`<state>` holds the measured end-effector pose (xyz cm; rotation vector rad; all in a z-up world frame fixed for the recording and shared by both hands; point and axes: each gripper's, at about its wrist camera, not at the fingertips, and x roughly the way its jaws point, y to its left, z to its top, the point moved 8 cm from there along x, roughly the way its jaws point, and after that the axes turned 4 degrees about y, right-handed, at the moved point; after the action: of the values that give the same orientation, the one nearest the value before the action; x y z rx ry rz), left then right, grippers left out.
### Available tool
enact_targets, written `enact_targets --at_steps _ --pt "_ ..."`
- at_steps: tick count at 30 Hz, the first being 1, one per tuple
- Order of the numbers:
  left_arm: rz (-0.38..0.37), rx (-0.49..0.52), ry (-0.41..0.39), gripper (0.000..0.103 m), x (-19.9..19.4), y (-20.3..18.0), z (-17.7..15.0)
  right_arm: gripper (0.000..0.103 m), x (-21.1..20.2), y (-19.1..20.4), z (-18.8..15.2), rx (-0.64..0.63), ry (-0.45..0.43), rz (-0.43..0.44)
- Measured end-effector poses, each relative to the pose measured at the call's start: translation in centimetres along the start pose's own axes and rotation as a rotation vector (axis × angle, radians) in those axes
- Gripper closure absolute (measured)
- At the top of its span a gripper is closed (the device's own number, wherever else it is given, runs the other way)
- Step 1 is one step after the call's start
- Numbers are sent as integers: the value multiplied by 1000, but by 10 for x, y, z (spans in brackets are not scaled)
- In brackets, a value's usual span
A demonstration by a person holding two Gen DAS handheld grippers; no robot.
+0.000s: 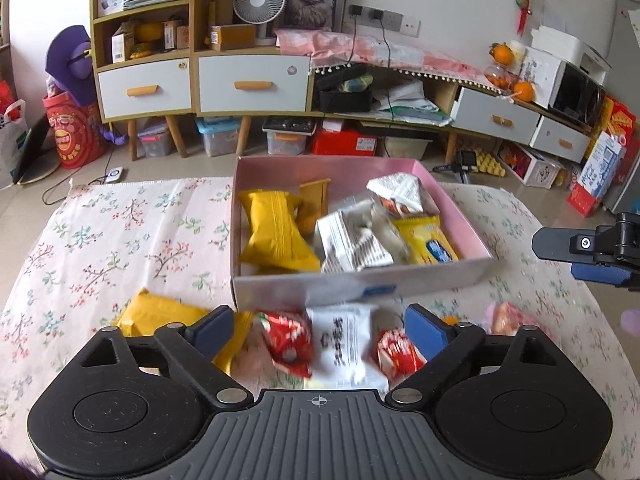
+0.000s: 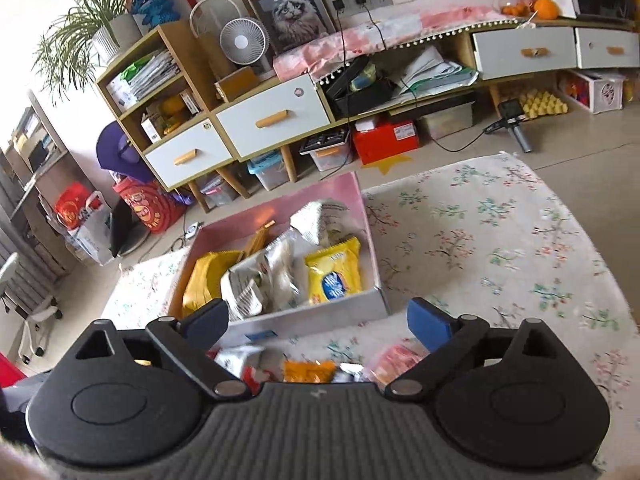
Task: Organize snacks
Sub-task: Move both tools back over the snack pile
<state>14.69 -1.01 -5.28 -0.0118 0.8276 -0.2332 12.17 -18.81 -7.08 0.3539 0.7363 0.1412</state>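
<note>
The job looks roughly half done. Going left to right in the left wrist view, a yellow packet lies loose on the floral cloth, just in front of the pink box. Next to it come a red packet, a white printed packet and a red-and-white packet, all outside the box and close under the left gripper. Its jaws stand wide apart with nothing clamped; the packets lie on the cloth below the gap.

Inside the box sit a fat yellow pouch, several white wrappers and a yellow biscuit pack, so those count as sorted.

Further right, a pale pink packet is blurred, possibly one more snack to collect. The right gripper is likewise spread wide and empty, hovering over an orange packet near the box's front wall.
</note>
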Motion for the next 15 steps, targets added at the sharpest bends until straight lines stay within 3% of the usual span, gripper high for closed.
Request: enact_targets --at_steps 4,10,15 --pt "-16 18 -4 4 -8 -5 -15 1 -8 -7 -8 -21 -13 -28" --pt "-16 52 -12 1 -13 -7 -35 0 -14 -24 -29 -64 -18 -52" --pt "-48 59 11 1 -10 -14 -49 0 -18 -31 -41 -172 -28 -126"
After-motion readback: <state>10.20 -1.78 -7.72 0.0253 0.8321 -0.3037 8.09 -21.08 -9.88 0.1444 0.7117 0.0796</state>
